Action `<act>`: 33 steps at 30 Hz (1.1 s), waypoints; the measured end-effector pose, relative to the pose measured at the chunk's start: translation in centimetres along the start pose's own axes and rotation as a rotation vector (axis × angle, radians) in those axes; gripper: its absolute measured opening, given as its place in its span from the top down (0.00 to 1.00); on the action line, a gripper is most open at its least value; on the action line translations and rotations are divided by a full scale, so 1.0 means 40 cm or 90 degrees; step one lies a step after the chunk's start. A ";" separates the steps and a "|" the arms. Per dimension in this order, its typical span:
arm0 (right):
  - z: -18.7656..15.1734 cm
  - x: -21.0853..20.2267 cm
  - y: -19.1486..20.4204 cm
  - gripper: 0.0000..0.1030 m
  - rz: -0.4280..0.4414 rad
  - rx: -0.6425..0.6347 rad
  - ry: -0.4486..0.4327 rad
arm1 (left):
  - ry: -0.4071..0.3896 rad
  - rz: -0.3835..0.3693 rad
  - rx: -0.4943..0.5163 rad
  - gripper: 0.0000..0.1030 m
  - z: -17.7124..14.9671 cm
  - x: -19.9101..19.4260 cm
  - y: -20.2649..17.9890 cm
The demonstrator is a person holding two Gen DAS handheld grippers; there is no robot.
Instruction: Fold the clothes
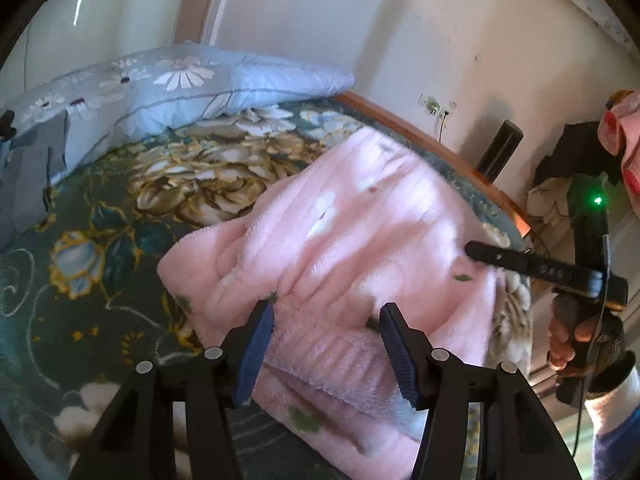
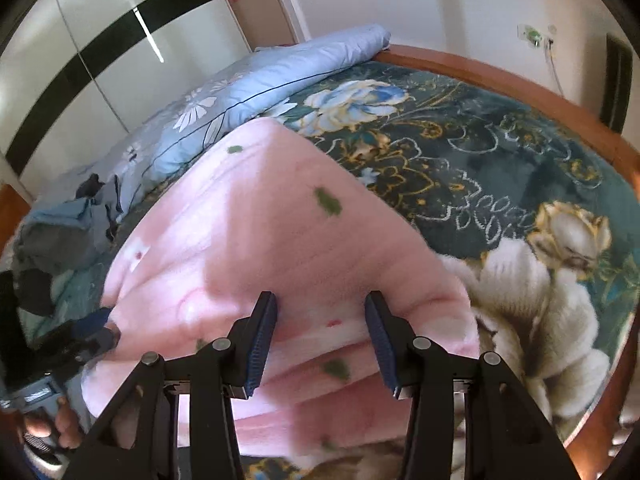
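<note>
A pink fleece garment with small green and white prints lies folded in layers on the bed; it also fills the middle of the right wrist view. My left gripper is open, its fingers straddling a ribbed cuff of the garment at its near edge. My right gripper is open, its fingers set against the near folded edge of the garment. The right gripper shows in the left wrist view at the garment's right side, and the left gripper shows in the right wrist view at its left side.
The bed has a dark green floral bedspread and a wooden frame. A light blue daisy-print quilt lies along the far side. Grey and dark clothes are piled at the left. A wardrobe stands behind.
</note>
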State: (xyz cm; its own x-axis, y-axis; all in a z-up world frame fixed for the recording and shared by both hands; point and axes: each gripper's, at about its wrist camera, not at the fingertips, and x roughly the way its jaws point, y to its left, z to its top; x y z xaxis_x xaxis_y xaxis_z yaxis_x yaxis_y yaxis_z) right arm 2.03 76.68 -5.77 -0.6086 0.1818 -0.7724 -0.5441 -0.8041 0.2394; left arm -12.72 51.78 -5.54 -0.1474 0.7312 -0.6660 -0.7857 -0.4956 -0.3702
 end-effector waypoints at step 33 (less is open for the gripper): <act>-0.410 -0.047 0.244 0.15 -0.101 0.021 -0.057 | 0.010 0.142 0.005 0.00 -0.288 -0.039 0.011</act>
State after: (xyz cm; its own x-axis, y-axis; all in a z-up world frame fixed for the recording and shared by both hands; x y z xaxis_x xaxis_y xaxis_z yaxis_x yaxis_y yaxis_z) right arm 7.34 59.22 -11.61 -0.5621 0.3550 -0.7470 -0.6545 -0.7431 0.1394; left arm -5.91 45.04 -12.12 -0.3087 0.5964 -0.7409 -0.7395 -0.6404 -0.2074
